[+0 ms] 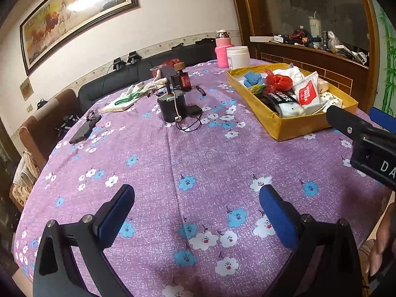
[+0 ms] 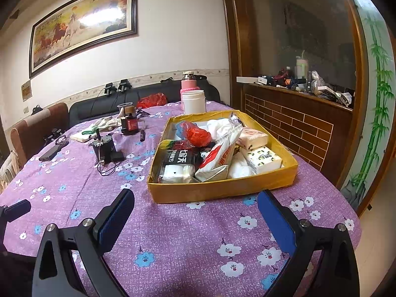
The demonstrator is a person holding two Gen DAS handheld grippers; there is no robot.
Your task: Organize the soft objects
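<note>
A shallow yellow cardboard box (image 2: pixel 222 189) (image 1: pixel 294 127) sits on the purple flowered tablecloth, packed with soft things: a red plastic bag (image 2: pixel 198 135), tissue packs (image 2: pixel 261 159), a white pouch with a red label (image 2: pixel 217 157) and a blue cloth (image 1: pixel 252 79). My right gripper (image 2: pixel 195 209) hovers open just in front of the box's near wall, nothing between its blue pads. My left gripper (image 1: pixel 196 204) is open over bare cloth, left of the box. The right gripper's fingers (image 1: pixel 346 123) show at the right edge of the left wrist view. White-and-green gloves (image 1: pixel 138 91) lie at the table's far side.
A small black device with a cable (image 1: pixel 172 109), a red-labelled box (image 1: pixel 184 80), a phone (image 1: pixel 83 131), a pen (image 1: pixel 201 90), a white jar (image 2: pixel 193 101) and a pink bottle (image 2: pixel 188 83) stand on the far half of the table. A sofa and a cluttered wooden counter lie beyond.
</note>
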